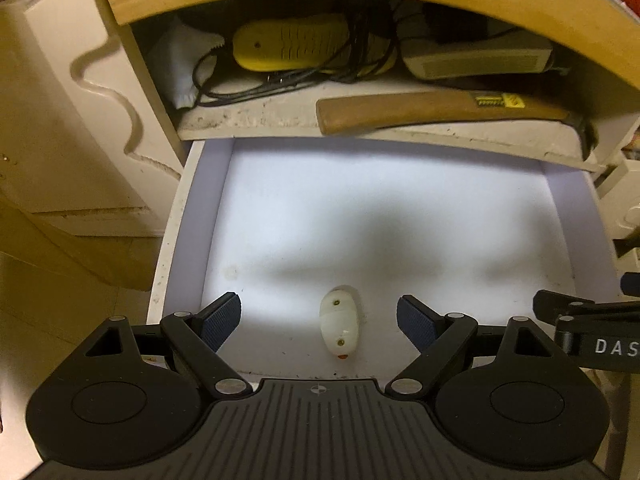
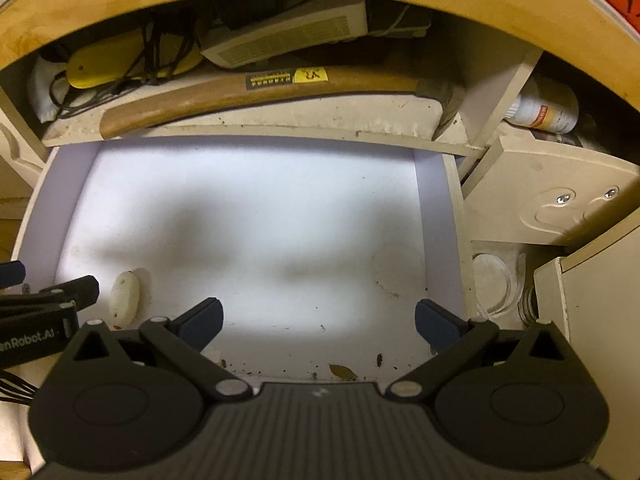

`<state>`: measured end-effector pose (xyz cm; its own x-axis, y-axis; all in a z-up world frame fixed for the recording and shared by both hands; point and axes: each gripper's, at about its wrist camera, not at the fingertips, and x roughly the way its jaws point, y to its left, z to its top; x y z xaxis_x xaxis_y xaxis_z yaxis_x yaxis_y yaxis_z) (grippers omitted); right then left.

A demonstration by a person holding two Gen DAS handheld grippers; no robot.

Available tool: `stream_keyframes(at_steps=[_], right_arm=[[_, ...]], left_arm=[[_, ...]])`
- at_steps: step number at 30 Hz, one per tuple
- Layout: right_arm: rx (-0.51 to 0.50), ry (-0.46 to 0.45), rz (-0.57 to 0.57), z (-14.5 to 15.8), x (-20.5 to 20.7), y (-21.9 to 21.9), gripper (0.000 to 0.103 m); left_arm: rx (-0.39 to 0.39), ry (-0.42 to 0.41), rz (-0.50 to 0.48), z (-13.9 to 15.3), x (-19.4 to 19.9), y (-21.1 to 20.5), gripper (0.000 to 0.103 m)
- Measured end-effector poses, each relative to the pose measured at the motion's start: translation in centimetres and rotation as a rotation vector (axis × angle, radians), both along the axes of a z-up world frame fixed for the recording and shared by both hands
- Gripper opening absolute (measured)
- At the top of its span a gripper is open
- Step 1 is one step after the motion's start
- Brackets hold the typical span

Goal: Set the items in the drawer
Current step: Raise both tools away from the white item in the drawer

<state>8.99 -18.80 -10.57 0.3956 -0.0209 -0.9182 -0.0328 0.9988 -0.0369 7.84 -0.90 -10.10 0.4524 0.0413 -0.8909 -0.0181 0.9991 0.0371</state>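
A white drawer [image 1: 208, 216] stands pulled open below a shelf; it also shows in the right wrist view [image 2: 440, 216]. A small white oval item [image 1: 339, 326] with two screws lies on the drawer floor near the front; it shows in the right wrist view [image 2: 125, 296] at the left. My left gripper [image 1: 319, 320] is open above the drawer, its fingers on either side of the item, apart from it. My right gripper [image 2: 319, 322] is open and empty over the drawer's front right.
On the shelf above lie a wooden-handled hammer [image 1: 440, 110], a yellow device [image 1: 292, 42] with black cables, a grey box [image 1: 476, 60] and a white cloth [image 1: 182, 64]. A white bottle [image 2: 544, 110] lies in the right compartment. Debris and a dry leaf [image 2: 343, 371] lie at the drawer front.
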Motion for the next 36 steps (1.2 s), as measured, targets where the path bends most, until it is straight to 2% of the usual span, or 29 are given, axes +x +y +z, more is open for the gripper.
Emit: stream_keyframes(at_steps=[21, 36], right_arm=[[0.031, -0.082, 0.021, 4.3, -3.1, 0.4, 0.103], [0.025, 0.071, 0.003, 0.8, -2.9, -0.1, 0.103]], left_arm=[[-0.027, -0.077, -0.017, 3.9, -3.3, 0.0, 0.086], [-0.076, 0.084, 0.006, 0.3, -2.9, 0.7, 0.086]])
